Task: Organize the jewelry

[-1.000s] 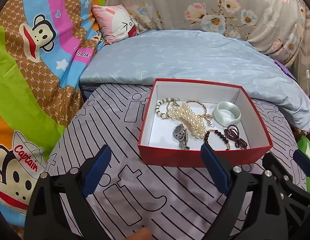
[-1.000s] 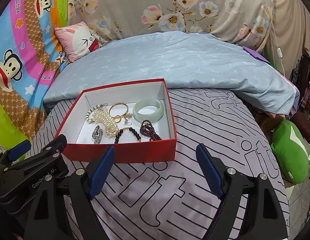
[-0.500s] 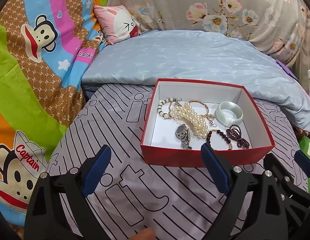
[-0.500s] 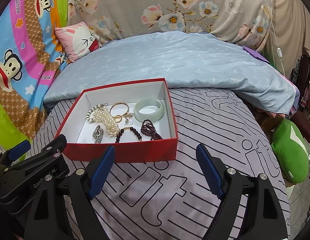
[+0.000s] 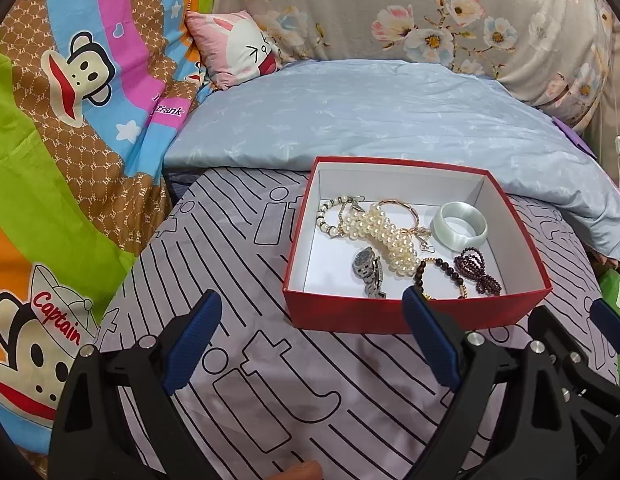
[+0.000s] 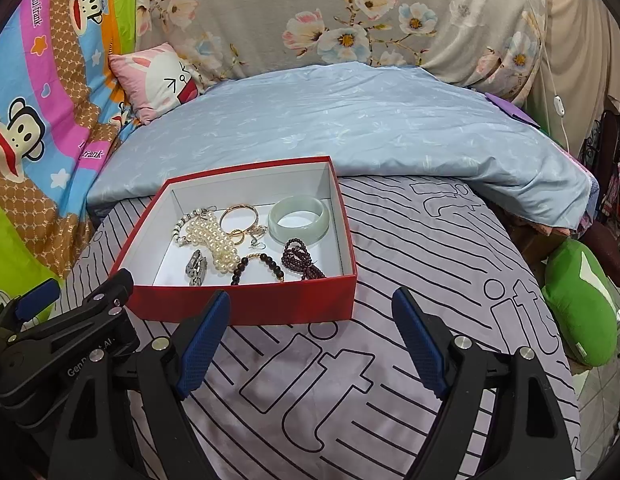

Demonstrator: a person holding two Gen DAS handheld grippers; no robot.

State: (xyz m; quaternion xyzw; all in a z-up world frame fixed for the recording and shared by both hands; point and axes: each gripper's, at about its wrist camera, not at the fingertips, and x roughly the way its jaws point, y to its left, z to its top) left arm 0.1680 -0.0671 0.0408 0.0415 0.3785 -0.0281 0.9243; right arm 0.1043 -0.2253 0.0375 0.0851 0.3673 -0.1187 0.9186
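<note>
A red box (image 5: 374,314) (image 6: 246,306) with a white inside sits on a striped grey cloth. In it lie a pearl bracelet (image 5: 390,234) (image 6: 214,240), a pale green bangle (image 5: 460,226) (image 6: 298,220), a gold bangle (image 6: 238,216), a silver watch (image 5: 368,270) (image 6: 197,268), a dark bead bracelet (image 5: 442,270) (image 6: 258,266) and a maroon bead strand (image 5: 480,270) (image 6: 300,258). My left gripper (image 5: 312,338) is open and empty, in front of the box. My right gripper (image 6: 312,336) is open and empty, in front of the box's right corner.
A light blue quilt (image 5: 370,120) lies behind the box, with a pink cushion (image 5: 234,50) and floral bedding (image 6: 350,16) beyond. A cartoon monkey sheet (image 5: 50,140) is at the left. A green cushion (image 6: 582,300) sits off the right edge.
Both views have shifted slightly; the box sits a little further right in the left wrist view. Both grippers stay open and nothing in the box has moved.
</note>
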